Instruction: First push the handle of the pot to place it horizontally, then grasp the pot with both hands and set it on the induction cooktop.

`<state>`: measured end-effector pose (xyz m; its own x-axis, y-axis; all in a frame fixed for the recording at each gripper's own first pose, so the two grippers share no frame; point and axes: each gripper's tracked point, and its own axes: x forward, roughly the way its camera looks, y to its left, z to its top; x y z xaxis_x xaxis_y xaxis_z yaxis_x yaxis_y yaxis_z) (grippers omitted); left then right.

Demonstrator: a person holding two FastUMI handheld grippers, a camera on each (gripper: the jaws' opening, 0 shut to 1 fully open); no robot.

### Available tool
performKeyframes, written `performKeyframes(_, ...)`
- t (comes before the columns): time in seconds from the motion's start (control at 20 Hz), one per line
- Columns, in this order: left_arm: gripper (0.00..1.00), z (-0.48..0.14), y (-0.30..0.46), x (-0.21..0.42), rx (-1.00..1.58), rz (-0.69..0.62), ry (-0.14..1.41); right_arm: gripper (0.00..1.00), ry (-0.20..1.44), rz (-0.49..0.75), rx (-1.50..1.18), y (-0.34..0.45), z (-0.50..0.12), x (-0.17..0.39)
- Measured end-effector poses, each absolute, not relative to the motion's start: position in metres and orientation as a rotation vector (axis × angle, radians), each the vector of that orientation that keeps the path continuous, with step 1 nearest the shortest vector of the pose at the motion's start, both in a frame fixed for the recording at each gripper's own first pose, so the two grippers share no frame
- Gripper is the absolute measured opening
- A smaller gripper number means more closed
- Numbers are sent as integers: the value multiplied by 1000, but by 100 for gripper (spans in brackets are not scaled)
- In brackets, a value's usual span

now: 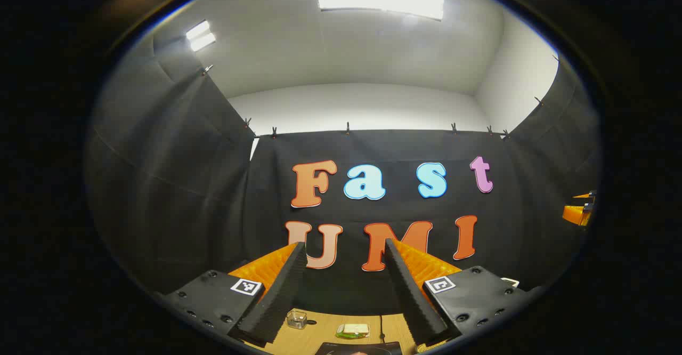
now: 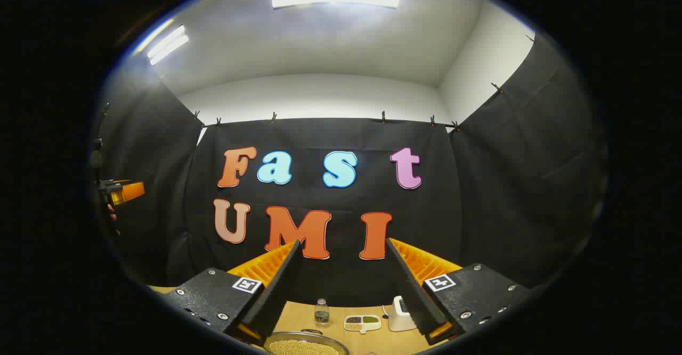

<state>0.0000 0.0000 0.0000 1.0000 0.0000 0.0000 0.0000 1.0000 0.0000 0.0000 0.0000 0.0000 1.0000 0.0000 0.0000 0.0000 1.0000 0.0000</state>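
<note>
Both grippers raised, jaws spread, empty.
Left gripper (image 1: 345, 248), right gripper (image 2: 343, 245); pot (image 2: 305, 343) bottom centre; table (image 2: 367, 344) beneath.

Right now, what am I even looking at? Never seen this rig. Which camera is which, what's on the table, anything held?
No robot here: a person holds a two-finger gripper in each hand, and a fisheye camera rides on each one, looking forward along its fingers.

The left gripper view shows the left gripper at the bottom, fingers apart, nothing between them. Below it lie the wooden table, a small clear container, a yellow-green item and the dark edge of the cooktop. The orange piece at the far right edge is the other gripper.

The right gripper view shows the right gripper, also open and empty. Under it sits the pot, filled with pale grains. Behind it stand a small bottle, a divided dish and a white device.

Both cameras point mostly at the booth wall and ceiling, so nothing is being handled yet.
</note>
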Motion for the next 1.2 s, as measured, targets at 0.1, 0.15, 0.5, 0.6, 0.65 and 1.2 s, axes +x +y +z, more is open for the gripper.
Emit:
performKeyframes(0.1, 95, 0, 0, 1, 1, 1, -1, 95, 0, 5, -4, 0, -1, 0)
performKeyframes(0.15, 95, 0, -1, 0, -1, -1, -3, 95, -1, 7, -6, 1, -1, 0)
performKeyframes(0.5, 93, 0, 0, 0, 7, 2, 2, 99, 8, 31, -13, 11, -4, 3)
performKeyframes(0.6, 98, 0, 0, 0, 8, 2, 1, 99, 12, 37, -16, 13, -5, 4)
performKeyframes(0.65, 95, 0, 1, 0, 9, 2, 2, 99, 14, 39, -15, 14, -4, 3)
performKeyframes(1.2, 95, -4, 1, 0, 13, 4, 25, 95, 66, 62, -8, 21, -20, 3)
